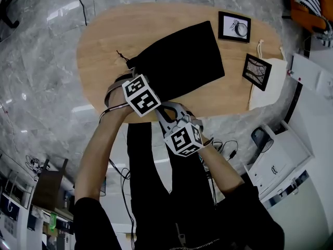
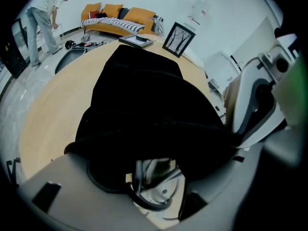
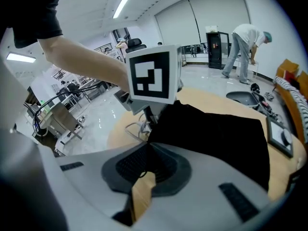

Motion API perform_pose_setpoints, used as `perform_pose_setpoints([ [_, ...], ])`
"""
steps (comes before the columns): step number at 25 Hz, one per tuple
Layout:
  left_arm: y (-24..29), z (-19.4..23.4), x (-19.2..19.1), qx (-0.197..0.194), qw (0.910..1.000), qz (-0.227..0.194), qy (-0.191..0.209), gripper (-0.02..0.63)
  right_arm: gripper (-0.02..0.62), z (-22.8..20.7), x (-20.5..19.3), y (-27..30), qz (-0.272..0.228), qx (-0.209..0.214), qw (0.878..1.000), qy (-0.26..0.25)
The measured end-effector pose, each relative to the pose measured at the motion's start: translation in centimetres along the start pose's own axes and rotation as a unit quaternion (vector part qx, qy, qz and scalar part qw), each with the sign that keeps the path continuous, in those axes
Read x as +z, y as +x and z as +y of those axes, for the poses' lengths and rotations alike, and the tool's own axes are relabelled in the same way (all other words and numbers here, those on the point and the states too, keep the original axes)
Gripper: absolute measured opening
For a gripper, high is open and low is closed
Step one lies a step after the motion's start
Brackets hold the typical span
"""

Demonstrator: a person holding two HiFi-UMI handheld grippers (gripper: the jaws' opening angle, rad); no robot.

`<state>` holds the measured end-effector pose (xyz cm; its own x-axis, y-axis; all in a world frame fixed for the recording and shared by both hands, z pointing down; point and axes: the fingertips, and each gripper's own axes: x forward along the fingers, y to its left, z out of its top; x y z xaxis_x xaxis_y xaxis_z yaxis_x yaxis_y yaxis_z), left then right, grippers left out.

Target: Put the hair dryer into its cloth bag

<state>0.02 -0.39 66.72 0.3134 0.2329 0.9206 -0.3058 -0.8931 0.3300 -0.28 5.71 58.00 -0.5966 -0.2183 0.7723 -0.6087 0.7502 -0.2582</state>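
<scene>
Now R gripper point(image 1: 162, 111) pinches near edge of cloth bag point(image 1: 182, 59).

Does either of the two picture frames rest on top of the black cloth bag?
No, the farther frame and the nearer frame both sit on the bare wooden table, apart from the black cloth bag.

Oval wooden table point(image 1: 104, 40) stands on glossy grey marble floor point(image 1: 36, 61). Beyond the table's far end, an orange sofa point(image 2: 120, 16) sits against a white wall point(image 2: 226, 13). Ceiling strip lights point(image 3: 121, 5) are lit.
</scene>
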Motion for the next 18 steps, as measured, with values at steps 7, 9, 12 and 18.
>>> perform_pose_setpoints([
  [7,-4.3,-0.6,-3.8,0.006,0.9981,-0.060,-0.011,0.344,0.025,0.0,0.0,0.1,0.000,0.001,1.000,-0.001],
  [9,-5.8,-0.8,-5.5,0.014,0.9969,-0.075,-0.018,0.356,0.025,0.1,0.0,0.2,0.001,0.001,1.000,-0.001],
  [12,-8.0,-2.0,-7.0,0.008,0.9946,-0.100,-0.027,0.359,0.025,0.2,-0.1,0.3,0.002,0.001,1.000,-0.001],
  [18,-5.6,-2.6,-8.0,0.084,0.9924,-0.086,0.025,0.532,0.025,0.2,-0.1,0.4,0.007,-0.002,1.000,-0.003],
])
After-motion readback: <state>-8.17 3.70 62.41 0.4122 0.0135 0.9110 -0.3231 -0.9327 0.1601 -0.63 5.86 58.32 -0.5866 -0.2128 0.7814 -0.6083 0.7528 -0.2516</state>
